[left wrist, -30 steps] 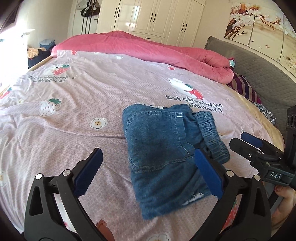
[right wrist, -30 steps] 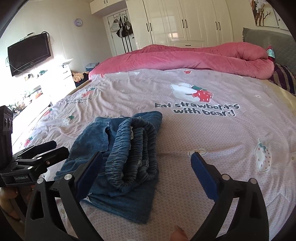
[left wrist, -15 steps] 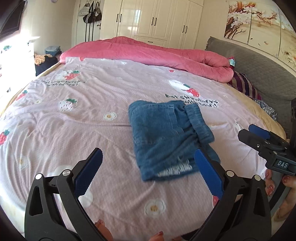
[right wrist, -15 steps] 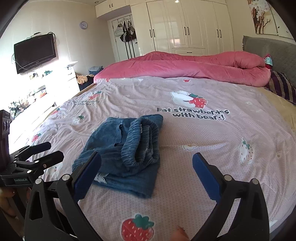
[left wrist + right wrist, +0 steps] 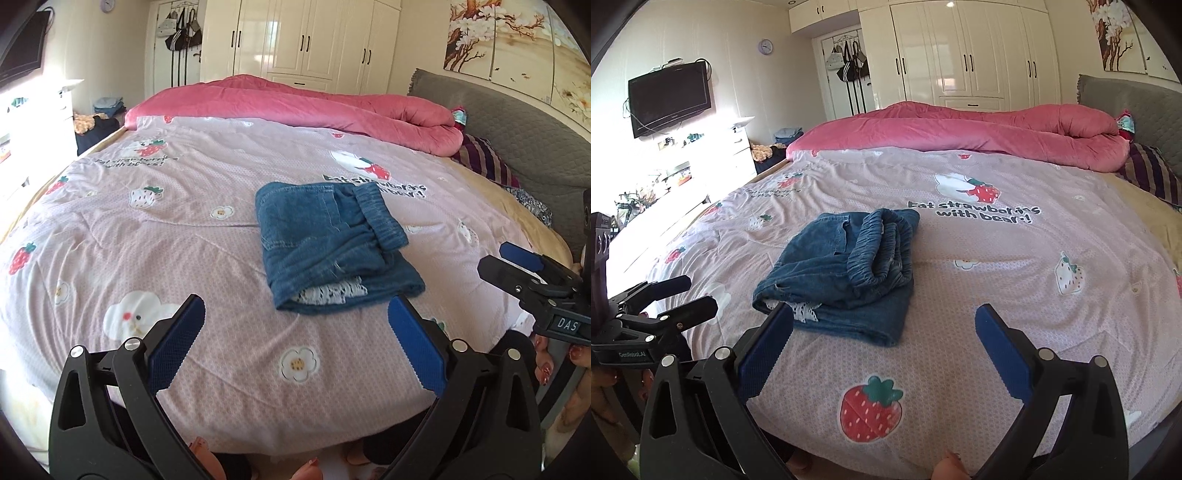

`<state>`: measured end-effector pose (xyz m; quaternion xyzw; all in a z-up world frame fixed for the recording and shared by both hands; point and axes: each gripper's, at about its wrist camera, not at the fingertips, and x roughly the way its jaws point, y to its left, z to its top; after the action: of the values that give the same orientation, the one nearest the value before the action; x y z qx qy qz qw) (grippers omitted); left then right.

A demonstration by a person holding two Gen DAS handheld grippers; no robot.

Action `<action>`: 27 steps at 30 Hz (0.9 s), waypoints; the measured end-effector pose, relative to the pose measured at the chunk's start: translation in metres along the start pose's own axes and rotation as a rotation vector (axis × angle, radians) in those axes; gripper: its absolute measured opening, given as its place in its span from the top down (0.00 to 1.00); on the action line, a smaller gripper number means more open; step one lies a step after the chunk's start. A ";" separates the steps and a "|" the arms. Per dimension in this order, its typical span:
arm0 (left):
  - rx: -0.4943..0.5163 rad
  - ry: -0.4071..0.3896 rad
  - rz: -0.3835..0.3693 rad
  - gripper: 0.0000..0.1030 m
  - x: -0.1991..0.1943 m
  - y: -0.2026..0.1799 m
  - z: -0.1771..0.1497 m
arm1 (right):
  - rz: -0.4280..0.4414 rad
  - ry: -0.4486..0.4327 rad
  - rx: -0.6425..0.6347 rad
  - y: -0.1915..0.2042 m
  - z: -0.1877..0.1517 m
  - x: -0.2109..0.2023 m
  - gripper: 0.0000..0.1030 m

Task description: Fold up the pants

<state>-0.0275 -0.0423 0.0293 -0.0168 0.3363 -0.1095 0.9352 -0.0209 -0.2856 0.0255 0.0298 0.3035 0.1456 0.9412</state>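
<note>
Both tongs have drawn back from the folded pants (image 5: 332, 247), which lie on the pink bedspread (image 5: 147, 258) near its front edge. I hold the left gripper (image 5: 295, 343) and right gripper (image 5: 884, 354) spread wide, grasping nothing. Soft, limp denim; I judge the thick elastic waistband (image 5: 879, 251) the surest hold. Only the right view shows the television (image 5: 670, 98).

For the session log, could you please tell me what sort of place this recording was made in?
A home bedroom, most likely: a wide bed with a strawberry-print cover fills the view, white wardrobes line the far wall, and a television hangs beside them. Folded denim pants lie on the bed.
</note>
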 end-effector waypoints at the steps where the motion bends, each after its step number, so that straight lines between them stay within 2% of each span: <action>1: -0.003 0.001 -0.001 0.09 -0.001 -0.001 -0.002 | 0.000 0.000 0.000 0.001 -0.001 -0.001 0.05; 15: -0.001 0.026 0.008 0.09 -0.008 -0.006 -0.041 | -0.015 0.007 -0.001 0.003 -0.020 -0.010 0.04; 19: -0.050 0.051 0.006 0.09 -0.001 -0.004 -0.057 | -0.014 0.034 0.023 -0.001 -0.031 -0.004 0.04; 23: -0.037 0.050 0.013 0.09 0.003 -0.005 -0.060 | -0.063 0.038 -0.004 -0.002 -0.041 0.002 0.04; 27: -0.046 0.040 0.016 0.09 0.004 -0.004 -0.061 | -0.052 0.057 0.004 -0.004 -0.053 0.009 0.04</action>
<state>-0.0636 -0.0450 -0.0196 -0.0336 0.3574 -0.0944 0.9286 -0.0434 -0.2887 -0.0232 0.0198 0.3313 0.1212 0.9355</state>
